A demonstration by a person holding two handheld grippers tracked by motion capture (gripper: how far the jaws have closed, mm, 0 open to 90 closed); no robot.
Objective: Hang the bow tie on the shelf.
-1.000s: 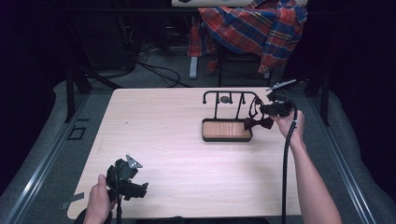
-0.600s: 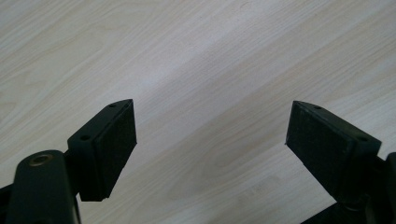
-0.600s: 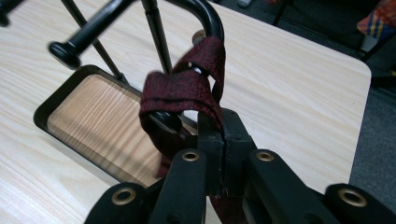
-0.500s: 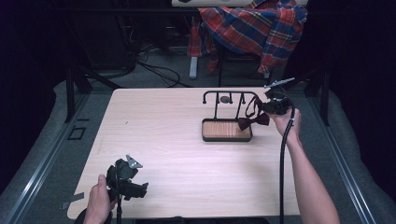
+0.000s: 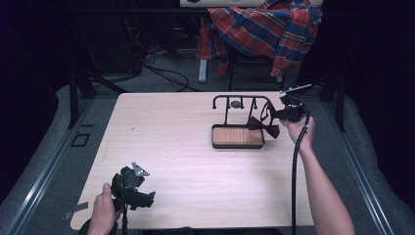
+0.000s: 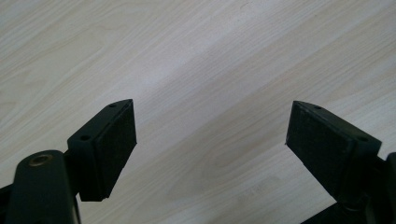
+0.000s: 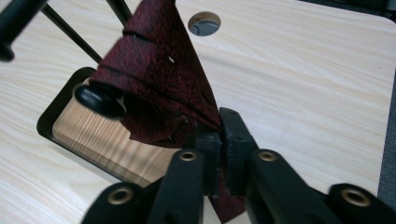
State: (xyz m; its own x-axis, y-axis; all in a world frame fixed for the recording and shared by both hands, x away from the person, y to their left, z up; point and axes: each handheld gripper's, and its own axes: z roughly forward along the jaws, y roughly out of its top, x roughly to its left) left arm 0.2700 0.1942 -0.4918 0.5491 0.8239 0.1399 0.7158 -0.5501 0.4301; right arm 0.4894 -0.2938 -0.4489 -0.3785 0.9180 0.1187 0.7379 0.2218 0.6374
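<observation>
A dark red bow tie (image 5: 264, 126) (image 7: 159, 93) hangs beside the right end of a black wire stand (image 5: 240, 97). The stand rises from a black-rimmed wooden tray (image 5: 237, 137) (image 7: 79, 135). My right gripper (image 5: 276, 117) (image 7: 219, 135) is shut on the tie's edge. Its jaws have just eased a touch, with the cloth still pinched between them. One round knob of the stand (image 7: 100, 100) sits in front of the tie. My left gripper (image 5: 137, 193) (image 6: 210, 135) is held low at the table's near left corner, open, with bare wood between its jaws.
A round cable hole (image 5: 236, 104) (image 7: 204, 23) lies in the table behind the stand. A plaid shirt (image 5: 264, 29) is draped over a chair beyond the far edge. The right table edge (image 5: 313, 161) runs close to my right forearm.
The right gripper and the bow tie have shifted only slightly beside the stand. The left gripper has kept still.
</observation>
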